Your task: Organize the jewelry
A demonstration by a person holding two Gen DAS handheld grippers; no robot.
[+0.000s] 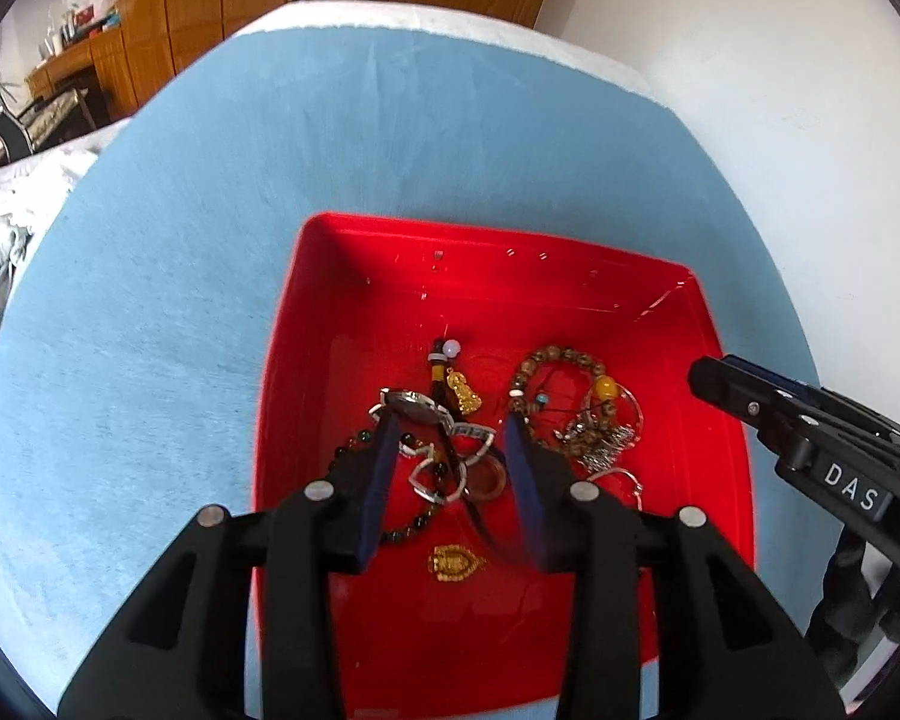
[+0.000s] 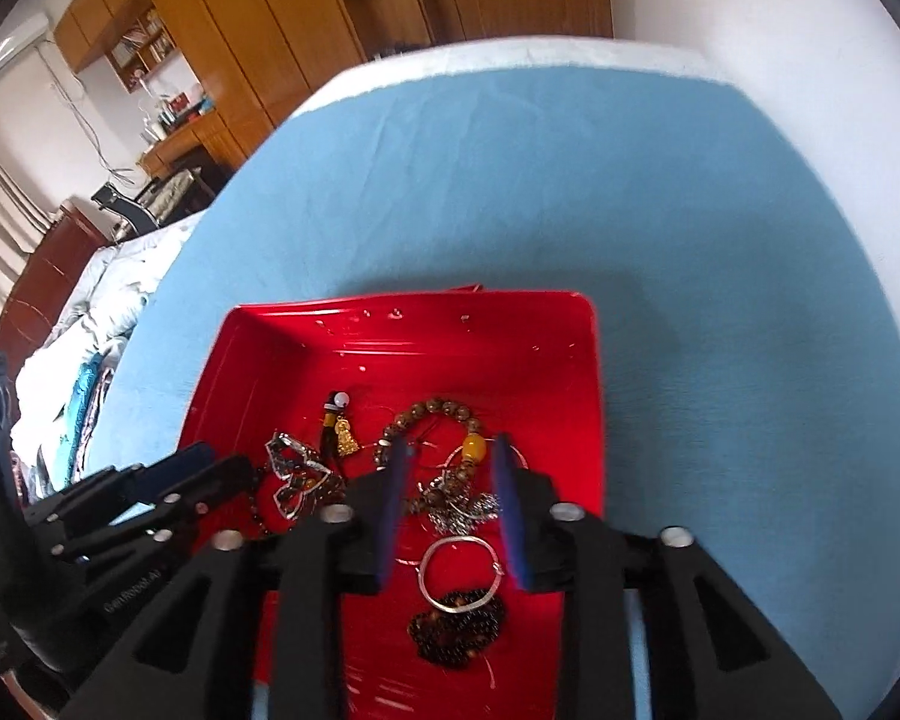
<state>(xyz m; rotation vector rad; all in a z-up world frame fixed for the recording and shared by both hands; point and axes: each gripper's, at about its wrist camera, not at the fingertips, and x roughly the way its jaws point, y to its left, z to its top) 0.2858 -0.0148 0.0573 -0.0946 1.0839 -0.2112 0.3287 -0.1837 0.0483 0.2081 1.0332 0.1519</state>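
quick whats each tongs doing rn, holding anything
Left tongs: open, holding nothing, over the jewelry in the red tray.
Right tongs: open, holding nothing, over the bead bracelet.

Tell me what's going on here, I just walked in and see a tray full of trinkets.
A person holds two black tongs over a glossy red tray on a blue cloth. The left tongs hang open above a silver wristwatch and a dark bead bracelet; the right tongs hang open above a brown wooden bead bracelet and a silver bangle. Neither grips anything; all the jewelry lies tangled in the tray.
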